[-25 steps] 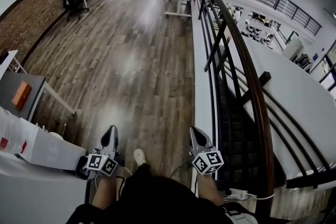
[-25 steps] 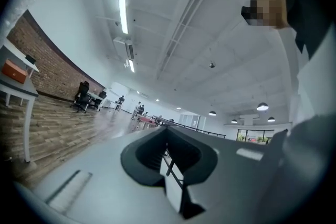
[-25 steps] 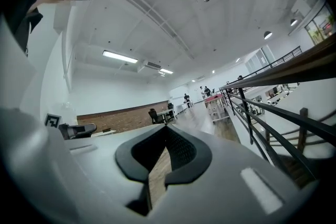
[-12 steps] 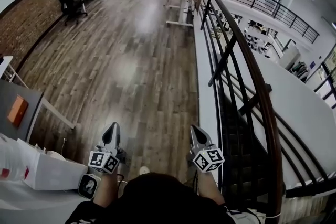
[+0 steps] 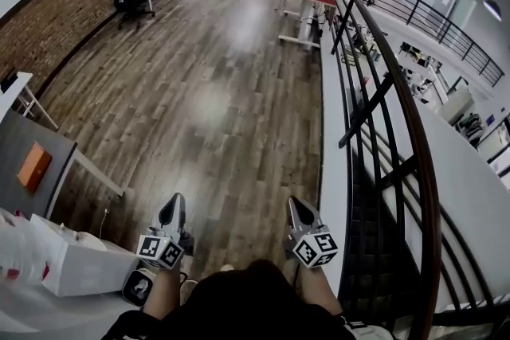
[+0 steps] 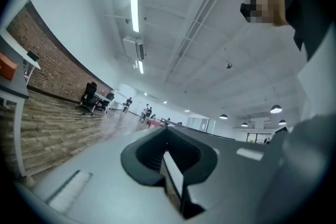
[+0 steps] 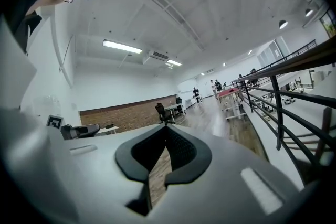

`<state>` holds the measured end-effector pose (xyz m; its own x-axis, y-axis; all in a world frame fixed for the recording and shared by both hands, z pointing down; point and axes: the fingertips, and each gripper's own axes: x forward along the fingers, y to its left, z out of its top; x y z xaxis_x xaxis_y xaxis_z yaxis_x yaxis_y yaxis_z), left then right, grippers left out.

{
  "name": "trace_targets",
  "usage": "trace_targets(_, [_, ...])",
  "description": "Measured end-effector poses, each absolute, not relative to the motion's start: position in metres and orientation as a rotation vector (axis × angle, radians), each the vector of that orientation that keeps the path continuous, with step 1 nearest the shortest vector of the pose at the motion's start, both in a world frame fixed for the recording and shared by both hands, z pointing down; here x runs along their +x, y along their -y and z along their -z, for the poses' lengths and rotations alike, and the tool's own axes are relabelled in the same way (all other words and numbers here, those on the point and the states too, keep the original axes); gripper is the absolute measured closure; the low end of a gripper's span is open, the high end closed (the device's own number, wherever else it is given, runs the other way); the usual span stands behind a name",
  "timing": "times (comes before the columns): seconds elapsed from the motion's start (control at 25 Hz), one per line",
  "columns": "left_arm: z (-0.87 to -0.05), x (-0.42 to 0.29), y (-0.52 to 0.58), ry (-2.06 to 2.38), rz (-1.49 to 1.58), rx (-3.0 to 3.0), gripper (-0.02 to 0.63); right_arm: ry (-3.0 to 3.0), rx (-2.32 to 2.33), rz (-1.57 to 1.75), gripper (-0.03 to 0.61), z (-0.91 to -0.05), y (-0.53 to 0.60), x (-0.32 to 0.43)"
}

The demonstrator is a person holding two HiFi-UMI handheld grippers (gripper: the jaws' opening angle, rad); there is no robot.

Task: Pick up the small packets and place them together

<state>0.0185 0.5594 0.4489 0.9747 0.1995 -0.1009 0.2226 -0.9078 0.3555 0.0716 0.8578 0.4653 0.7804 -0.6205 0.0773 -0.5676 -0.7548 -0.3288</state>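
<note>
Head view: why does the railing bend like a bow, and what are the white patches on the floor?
Head view: the wide lens curves the railing; the pale patches on the wooden floor look like glare from ceiling lights. Left gripper view: the corners go dark, and the light strip is washed out.
</note>
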Motion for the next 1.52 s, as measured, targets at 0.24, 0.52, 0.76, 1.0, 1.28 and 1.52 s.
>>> trace_targets(0.24, [-0.441,0.051,-0.548,-0.221,0.097,2.783,0.615,-0.907,-2.73,0.223,0.577,-0.455,-0.869,0.129])
trace_targets(0.52, [-0.426,0.106,-0.528,-0.01,0.175,2.818,0.615,-1.078,-2.669,0.121,0.577,-0.434,-0.85,0.239])
trace_targets(0.76, [-0.422,0.137,-0.529,0.143,0.177,2.839,0.615,-1.244,-2.577,0.151,0.577,-0.438,-0.823,0.306])
trace_targets(1.0, [-0.431,0.135,-0.526,0.343,0.158,2.846,0.615,-1.383,-2.515,0.179,0.577,-0.442,-0.809,0.345])
trace_targets(1.28, [-0.434,0.129,-0.513,0.501,0.164,2.855,0.615,-1.448,-2.449,0.238,0.577,-0.454,-0.784,0.372])
trace_targets(1.52, [-0.439,0.096,-0.477,0.688,0.162,2.822,0.615,-1.574,-2.391,0.264,0.577,-0.456,-0.729,0.374])
